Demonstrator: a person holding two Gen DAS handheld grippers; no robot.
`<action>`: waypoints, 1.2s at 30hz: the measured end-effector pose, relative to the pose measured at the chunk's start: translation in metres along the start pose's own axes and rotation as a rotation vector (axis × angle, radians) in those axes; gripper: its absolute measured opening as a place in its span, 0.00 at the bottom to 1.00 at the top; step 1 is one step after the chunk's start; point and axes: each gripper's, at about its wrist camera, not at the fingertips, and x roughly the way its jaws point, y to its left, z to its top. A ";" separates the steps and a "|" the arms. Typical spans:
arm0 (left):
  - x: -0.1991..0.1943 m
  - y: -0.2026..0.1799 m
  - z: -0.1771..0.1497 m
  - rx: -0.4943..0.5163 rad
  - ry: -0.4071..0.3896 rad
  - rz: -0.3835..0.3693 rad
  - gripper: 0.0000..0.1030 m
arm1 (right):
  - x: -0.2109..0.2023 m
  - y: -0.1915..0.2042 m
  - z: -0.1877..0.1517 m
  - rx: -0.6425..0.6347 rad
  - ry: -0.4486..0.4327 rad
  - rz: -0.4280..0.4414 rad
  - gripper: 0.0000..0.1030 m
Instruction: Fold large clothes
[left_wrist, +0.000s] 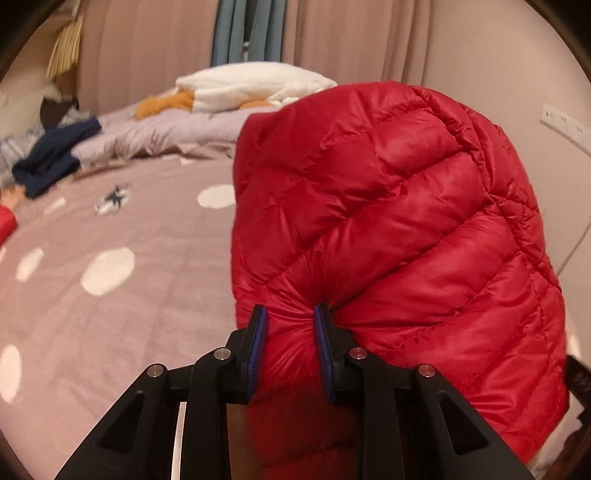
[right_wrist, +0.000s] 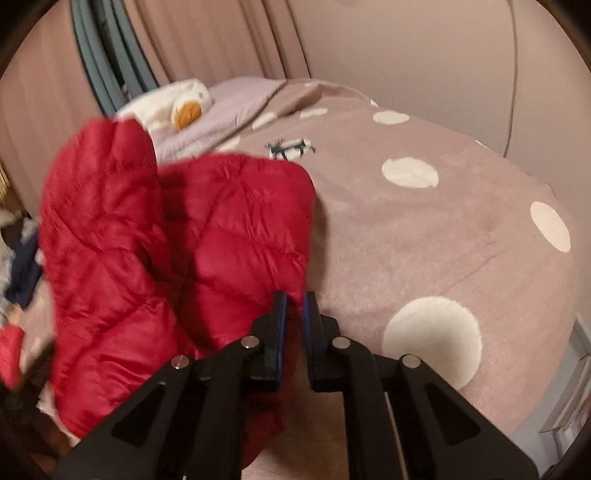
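A red quilted puffer jacket (left_wrist: 388, 221) hangs bunched in front of the left wrist camera, above the bed. My left gripper (left_wrist: 290, 314) is shut on a gathered pinch of its fabric, which puckers between the blue pads. In the right wrist view the same jacket (right_wrist: 240, 229) hangs in two puffy lobes to the left. My right gripper (right_wrist: 294, 299) has its jaws narrow, with the jacket's red edge caught between the pads. The jacket's lower part is hidden behind both grippers' bodies.
Below lies a pink bed cover (left_wrist: 110, 314) with white dots (right_wrist: 410, 171). A white and orange plush toy (left_wrist: 251, 88) rests on a lilac quilt (left_wrist: 166, 133) at the far end. Navy clothes (left_wrist: 55, 155) are heaped far left. Curtains and a wall stand behind.
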 end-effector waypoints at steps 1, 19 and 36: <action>-0.001 0.003 0.001 -0.015 0.002 -0.011 0.22 | -0.012 -0.001 0.002 0.030 -0.034 0.035 0.13; -0.009 0.023 0.034 -0.082 -0.051 -0.113 0.22 | 0.014 0.077 0.034 -0.105 -0.139 0.215 0.28; 0.036 -0.007 0.009 0.073 -0.094 -0.054 0.22 | 0.065 0.043 0.014 -0.096 -0.061 0.099 0.26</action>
